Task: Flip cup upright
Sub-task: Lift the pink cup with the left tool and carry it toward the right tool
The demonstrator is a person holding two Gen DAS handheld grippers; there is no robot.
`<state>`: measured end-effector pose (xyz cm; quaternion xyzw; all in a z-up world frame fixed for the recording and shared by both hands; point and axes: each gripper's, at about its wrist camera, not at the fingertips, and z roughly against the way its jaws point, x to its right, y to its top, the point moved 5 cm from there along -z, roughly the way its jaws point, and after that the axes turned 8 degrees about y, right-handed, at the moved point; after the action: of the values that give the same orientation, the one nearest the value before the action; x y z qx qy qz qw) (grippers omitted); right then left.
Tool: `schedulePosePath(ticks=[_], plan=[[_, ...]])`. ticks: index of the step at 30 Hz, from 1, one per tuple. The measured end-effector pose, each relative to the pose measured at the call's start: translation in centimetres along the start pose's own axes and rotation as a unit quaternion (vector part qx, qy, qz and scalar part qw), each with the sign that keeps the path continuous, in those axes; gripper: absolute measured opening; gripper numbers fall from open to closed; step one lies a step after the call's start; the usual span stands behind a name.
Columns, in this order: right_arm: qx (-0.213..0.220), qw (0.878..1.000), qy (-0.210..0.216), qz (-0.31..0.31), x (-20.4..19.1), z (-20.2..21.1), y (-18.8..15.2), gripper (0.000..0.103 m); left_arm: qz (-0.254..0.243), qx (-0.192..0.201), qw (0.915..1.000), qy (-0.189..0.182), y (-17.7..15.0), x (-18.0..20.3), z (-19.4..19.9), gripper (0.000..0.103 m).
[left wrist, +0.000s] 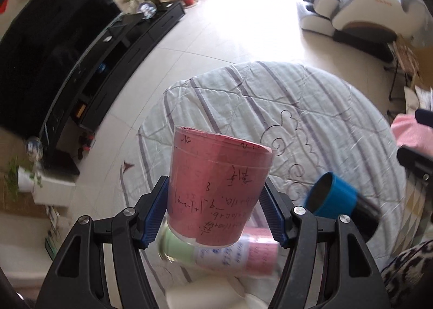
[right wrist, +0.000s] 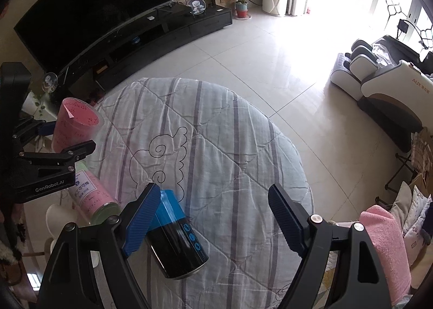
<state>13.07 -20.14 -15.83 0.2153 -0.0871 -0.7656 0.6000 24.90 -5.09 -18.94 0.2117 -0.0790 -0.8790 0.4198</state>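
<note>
Above the left edge of the quilted table, the left gripper holds the clear plastic cup off the cloth, its ribbed blue pads pressed against both sides of the wall near the base; the mouth points up and away, and a rolled pink paper liner covered in handwriting fills the inside. Below it on the striped, stitched cotton lies a cylindrical bottle on its side, with a pale green cap and a pink and white label. The right gripper stands with its jaws wide apart, holding nothing. A glossy black can with a blue band lies tilted on the cloth near the table's front edge, just beside the right gripper's left finger
</note>
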Motion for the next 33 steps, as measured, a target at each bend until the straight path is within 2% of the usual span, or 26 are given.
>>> schedulePosePath(ticks=[4, 8, 11, 15, 17, 21, 26, 33], plan=[[0.001, 1.000, 0.011, 0.024, -0.2, 1.4, 0.1, 0.083, 0.082, 0.000, 0.9965, -0.014, -1.7, 0.4, 2.8, 0.066], [-0.009, 0.998, 0.022, 0.055, -0.2, 2.2, -0.1, 0.083, 0.163, -0.015, 0.9862, -0.026, -4.4, 1.5, 4.5, 0.066], [-0.015, 0.996, 0.029, 0.083, -0.4, 2.8, -0.5, 0.083, 0.202, -0.031, 0.9788, -0.020, -6.7, 3.0, 5.0, 0.066], [-0.028, 0.992, 0.043, 0.118, -0.6, 3.3, -1.4, 0.083, 0.275, -0.064, 0.9589, -0.031, -10.5, 5.2, 5.0, 0.066], [-0.036, 0.989, 0.046, 0.138, -0.7, 3.3, -2.2, 0.083, 0.297, -0.078, 0.9515, -0.019, -12.3, 6.5, 4.8, 0.066], [-0.061, 0.982, 0.054, 0.172, -0.8, 2.8, -4.2, 0.083, 0.333, -0.110, 0.9360, -0.029, -15.7, 10.1, 3.8, 0.066], [-0.090, 0.973, 0.061, 0.206, -0.6, 2.0, -6.9, 0.083, 0.367, -0.137, 0.9197, -0.023, -17.7, 13.4, 2.4, 0.067], [-0.114, 0.963, 0.058, 0.235, 0.8, 1.2, -9.5, 0.083, 0.428, -0.155, 0.8905, 0.000, -20.6, 14.4, 0.7, 0.067]])
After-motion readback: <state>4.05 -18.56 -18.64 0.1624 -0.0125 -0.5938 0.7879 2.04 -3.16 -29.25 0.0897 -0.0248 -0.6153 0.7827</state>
